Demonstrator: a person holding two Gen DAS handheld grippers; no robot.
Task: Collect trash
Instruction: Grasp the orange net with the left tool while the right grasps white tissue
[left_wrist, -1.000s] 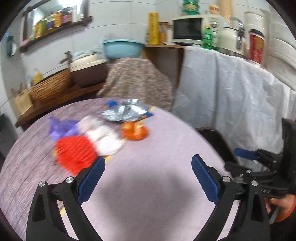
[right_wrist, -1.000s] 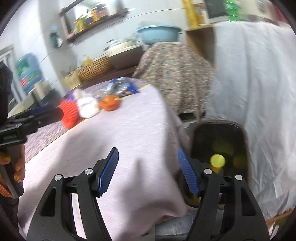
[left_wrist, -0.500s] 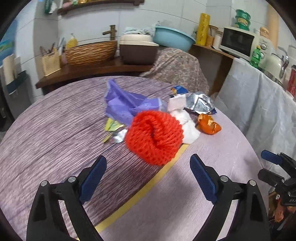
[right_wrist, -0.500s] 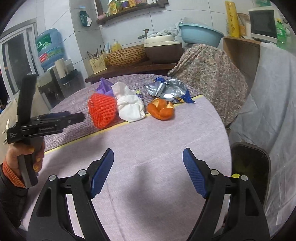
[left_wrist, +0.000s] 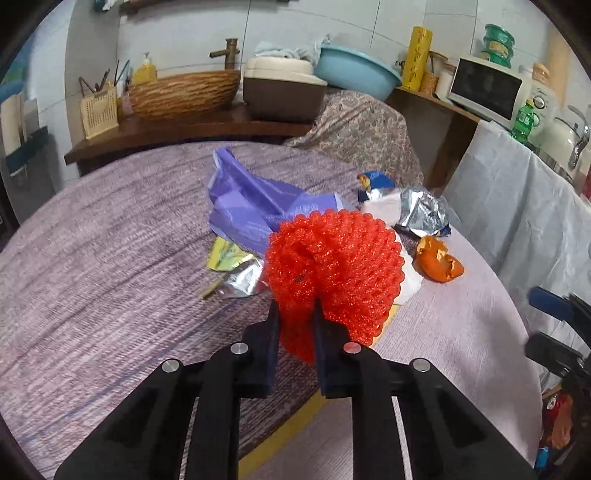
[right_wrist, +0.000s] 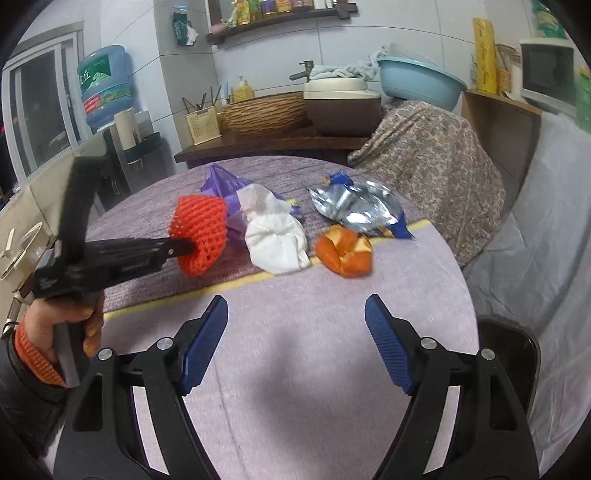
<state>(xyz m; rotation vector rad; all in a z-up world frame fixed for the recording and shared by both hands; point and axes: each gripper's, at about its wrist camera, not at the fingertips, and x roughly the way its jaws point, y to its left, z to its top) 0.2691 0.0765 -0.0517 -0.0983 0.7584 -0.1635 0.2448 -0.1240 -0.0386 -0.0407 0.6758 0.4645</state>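
Left gripper (left_wrist: 295, 317) just closed, jaws pinching the red foam net (left_wrist: 334, 273) at its 6 o'clock edge, net mid-counter (left_wrist: 92, 266). Right gripper (right_wrist: 295, 343) wide apart, empty. Tissue (right_wrist: 277, 240) at net's 3 o'clock, orange peel (right_wrist: 345, 254) beyond it.

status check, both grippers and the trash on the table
Left gripper just closed on red foam net. Right gripper open, empty. Tissue, orange peel, foil wrapper remain on table. Nothing in the way.
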